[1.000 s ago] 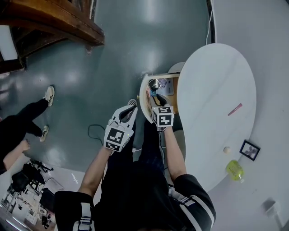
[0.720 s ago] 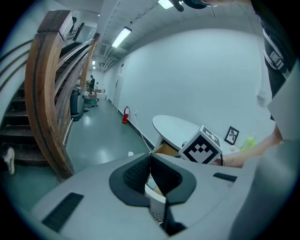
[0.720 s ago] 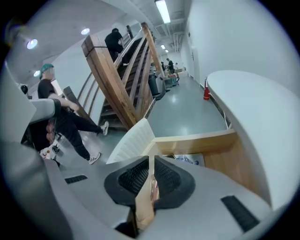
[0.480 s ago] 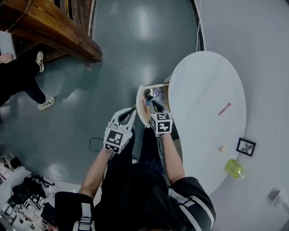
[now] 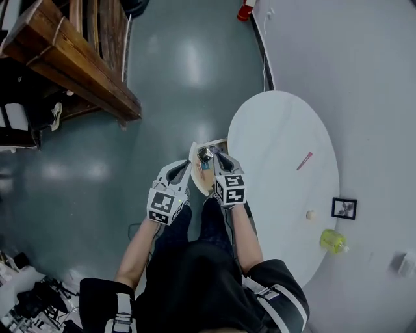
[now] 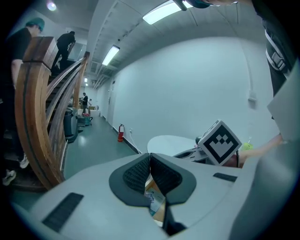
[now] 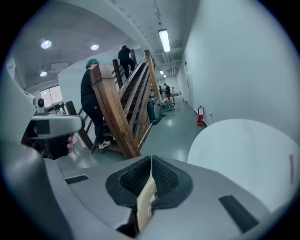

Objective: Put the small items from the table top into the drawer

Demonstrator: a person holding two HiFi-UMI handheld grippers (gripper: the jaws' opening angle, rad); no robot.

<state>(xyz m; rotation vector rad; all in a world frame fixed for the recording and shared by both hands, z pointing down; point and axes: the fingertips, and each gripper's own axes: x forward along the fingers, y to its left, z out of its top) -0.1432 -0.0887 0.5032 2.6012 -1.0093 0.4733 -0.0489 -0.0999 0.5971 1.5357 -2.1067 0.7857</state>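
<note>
The white oval table (image 5: 279, 143) carries a pink pen (image 5: 303, 160), a small pale ball (image 5: 311, 214), a little framed picture (image 5: 344, 208) and a yellow-green bottle (image 5: 333, 240). At its left edge the wooden drawer (image 5: 194, 166) stands open, with a shiny dark item (image 5: 205, 154) and a blue one (image 5: 205, 165) inside. My right gripper (image 5: 218, 160) (image 7: 151, 169) hovers over the drawer. Its jaws have just been closing and are shut with nothing between them. My left gripper (image 5: 182, 169) (image 6: 150, 161) hangs beside the drawer front, pads together, holding nothing.
A wooden staircase (image 5: 78, 71) rises at the upper left over the green floor, with people (image 7: 93, 108) on and near it. A red fire extinguisher (image 5: 245, 10) stands by the white wall (image 5: 364, 78) behind the table. A cable (image 5: 260, 52) runs along the wall foot.
Both grippers have risen from the drawer and sit higher above it. The right jaws have closed. The view has shifted, so the table and drawer look smaller and farther.
</note>
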